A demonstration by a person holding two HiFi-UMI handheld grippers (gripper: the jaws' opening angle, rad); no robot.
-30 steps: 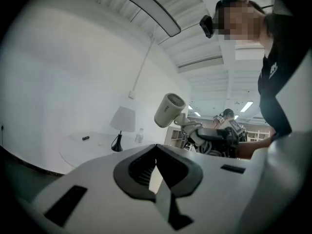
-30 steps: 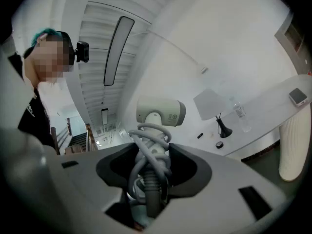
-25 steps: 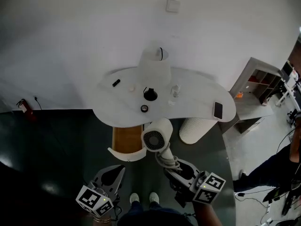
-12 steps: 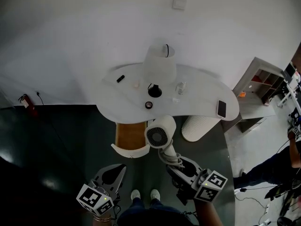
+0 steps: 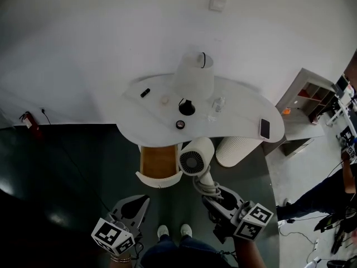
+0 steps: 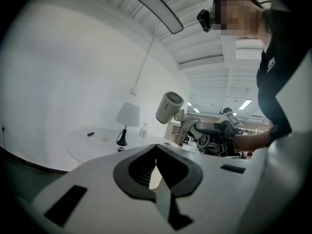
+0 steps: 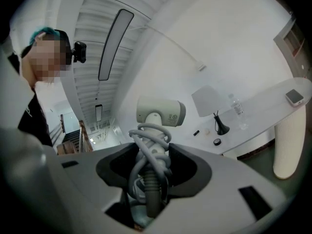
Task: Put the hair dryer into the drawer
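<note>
A white hair dryer (image 5: 195,159) hangs in the air just right of the open drawer (image 5: 158,180), below the table's front edge. Its round grille faces up toward me. My right gripper (image 5: 212,197) is shut on the dryer's handle, which has the cord wound around it (image 7: 148,150). The dryer's head (image 7: 160,112) stands above the jaws. The drawer has a wooden bottom and a curved white front, and looks empty. My left gripper (image 5: 140,202) is low at the left, apart from the drawer, its jaws together and holding nothing (image 6: 156,147). The dryer (image 6: 169,106) also shows in the left gripper view.
The curved white table (image 5: 240,116) carries a lamp (image 5: 195,74), a clear bottle (image 5: 215,108), a phone (image 5: 264,128) and small dark items. A ribbed white cylinder (image 5: 237,151) stands under the table, right of the dryer. A shelf unit (image 5: 309,102) and a person (image 5: 334,194) are at the right.
The right gripper and the dryer have drifted slightly right and toward the table as the head view shifted. The left gripper has stayed where it was.
</note>
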